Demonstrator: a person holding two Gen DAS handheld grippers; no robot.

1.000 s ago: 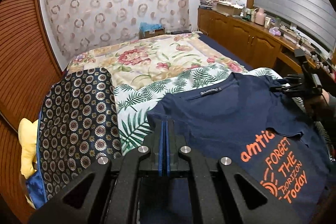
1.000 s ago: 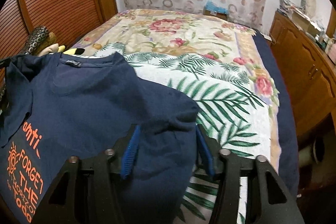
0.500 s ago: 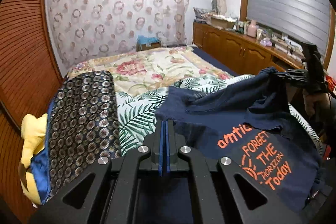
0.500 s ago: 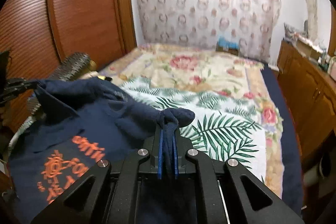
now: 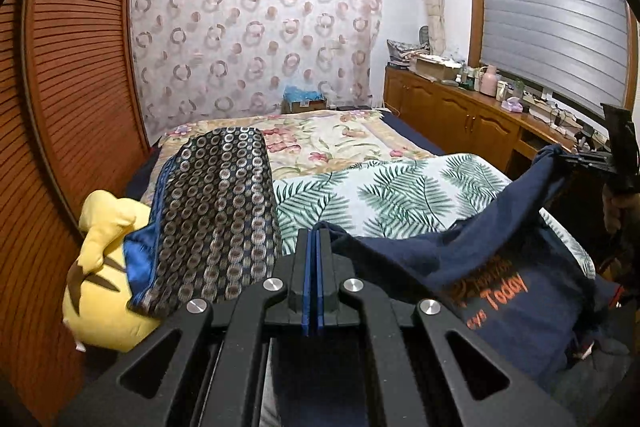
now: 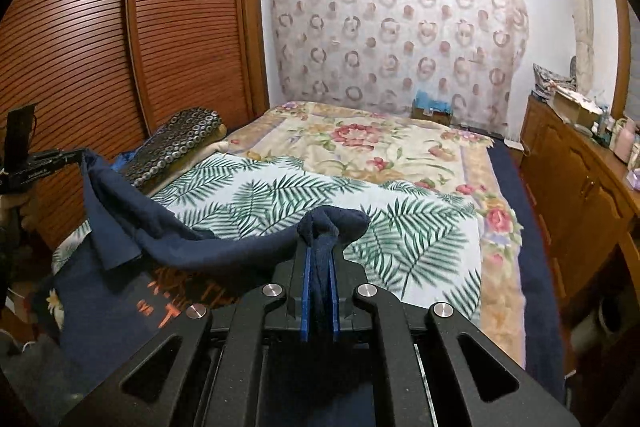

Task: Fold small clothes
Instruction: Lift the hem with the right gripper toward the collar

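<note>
A navy T-shirt [image 5: 460,255] with orange print hangs stretched between my two grippers, above the near end of the bed. My left gripper [image 5: 314,233] is shut, and the shirt's edge comes out at its tips. In the right wrist view, that gripper [image 6: 80,155] holds a shirt corner at far left. My right gripper [image 6: 320,247] is shut on a bunched fold of the T-shirt [image 6: 180,243], with fabric showing between its blue pads. It appears at the far right of the left wrist view [image 5: 564,157]. The shirt's lower part sags below, with the print partly folded under.
A palm-leaf blanket [image 5: 400,187] lies over a floral quilt [image 6: 360,139] on the bed. A dark ring-patterned bolster [image 5: 216,211] and a yellow plush toy [image 5: 104,267] sit by the slatted wooden wardrobe [image 6: 80,47]. Wooden cabinets [image 6: 580,187] line the right side.
The right gripper closed on the shirt's edge. Both grippers then rose and drew back toward the foot of the bed, lifting the shirt off the blanket.
</note>
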